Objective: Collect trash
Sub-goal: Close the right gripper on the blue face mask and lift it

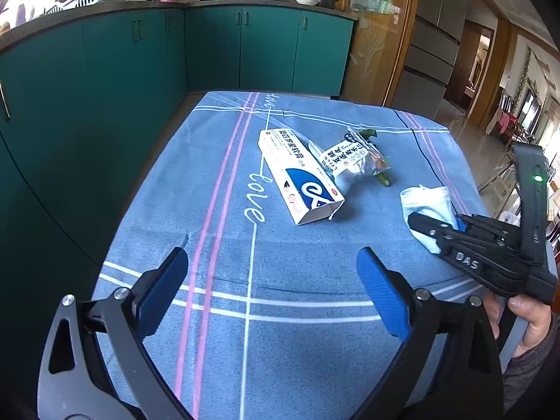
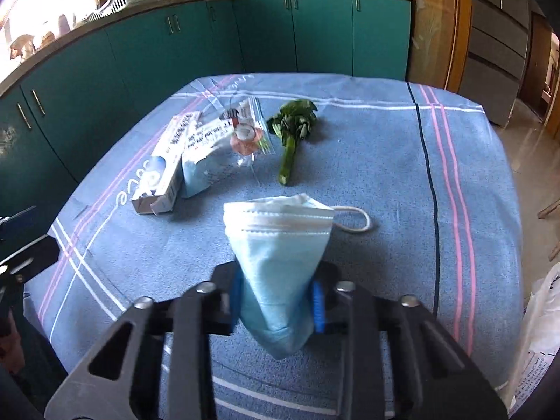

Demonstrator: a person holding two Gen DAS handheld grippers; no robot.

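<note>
My right gripper point(image 2: 278, 292) is shut on a light blue face mask point(image 2: 278, 241) and holds it just above the blue tablecloth point(image 2: 385, 175); its ear loop point(image 2: 353, 218) trails to the right. The same gripper point(image 1: 434, 227) and mask point(image 1: 425, 201) show at the right of the left wrist view. My left gripper point(image 1: 273, 290) is open and empty over the near part of the cloth. Further off lie a white and blue carton point(image 1: 301, 175) point(image 2: 164, 164), a crumpled plastic wrapper point(image 1: 350, 157) point(image 2: 217, 140) and a green vegetable stalk point(image 2: 292, 133).
Teal kitchen cabinets point(image 1: 140, 70) run along the left and back. A wooden door frame point(image 1: 395, 35) and a grey fridge point(image 1: 437, 45) stand at the back right. A white plastic bag point(image 2: 539, 332) hangs off the table's right edge.
</note>
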